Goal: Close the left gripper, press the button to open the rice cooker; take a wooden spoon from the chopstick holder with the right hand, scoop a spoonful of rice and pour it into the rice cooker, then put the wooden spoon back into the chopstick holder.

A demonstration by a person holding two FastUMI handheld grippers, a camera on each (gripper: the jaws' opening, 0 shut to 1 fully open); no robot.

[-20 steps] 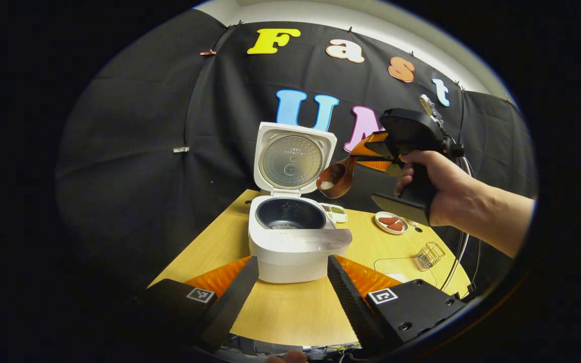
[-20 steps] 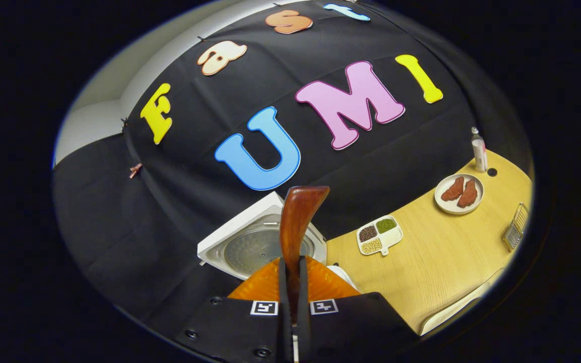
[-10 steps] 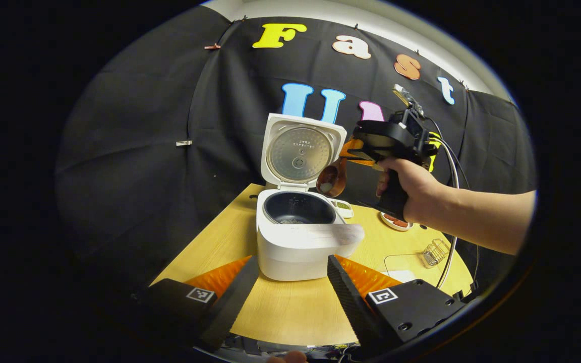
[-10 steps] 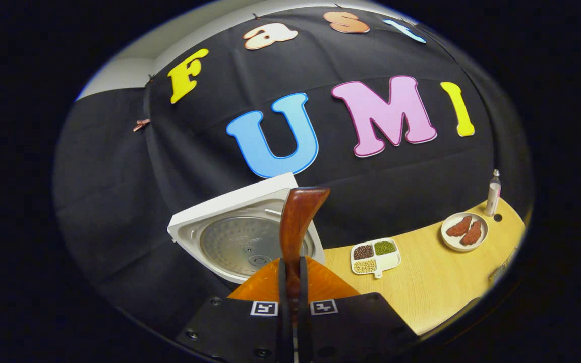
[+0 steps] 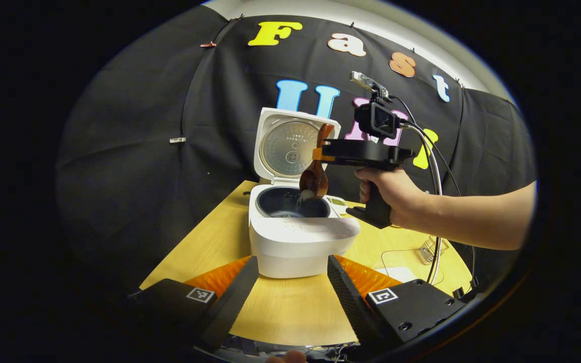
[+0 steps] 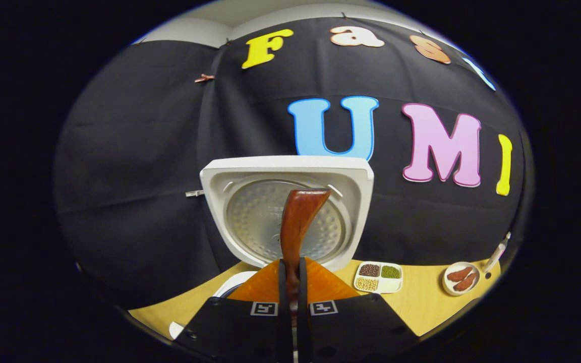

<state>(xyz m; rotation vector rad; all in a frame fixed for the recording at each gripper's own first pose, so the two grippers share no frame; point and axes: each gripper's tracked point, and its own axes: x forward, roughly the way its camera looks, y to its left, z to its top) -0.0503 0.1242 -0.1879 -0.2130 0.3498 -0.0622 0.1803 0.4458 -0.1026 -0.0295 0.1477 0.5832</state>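
The white rice cooker (image 5: 298, 242) stands on the wooden table with its lid (image 5: 290, 148) raised. A person's hand (image 5: 396, 194) holds my right gripper (image 5: 319, 154) over the pot. It is shut on the handle of the wooden spoon (image 5: 314, 180), whose bowl hangs tipped over the dark inner pot (image 5: 283, 202) while white rice falls from it. In the right gripper view the spoon handle (image 6: 298, 217) rises from my right gripper (image 6: 293, 266) in front of the lid (image 6: 250, 176). My left gripper (image 5: 290, 295) stays open before the cooker, holding nothing.
A wire holder (image 5: 427, 248) stands at the table's right side. Behind the cooker sit a divided dish of beans (image 6: 379, 277), a small plate with red pieces (image 6: 459, 279) and a bottle (image 6: 497, 249). A cable (image 5: 437, 201) hangs from the right gripper.
My right gripper has swung left over the pot and rolled, so the spoon now points bowl down and rice spills out. The left gripper has barely shifted.
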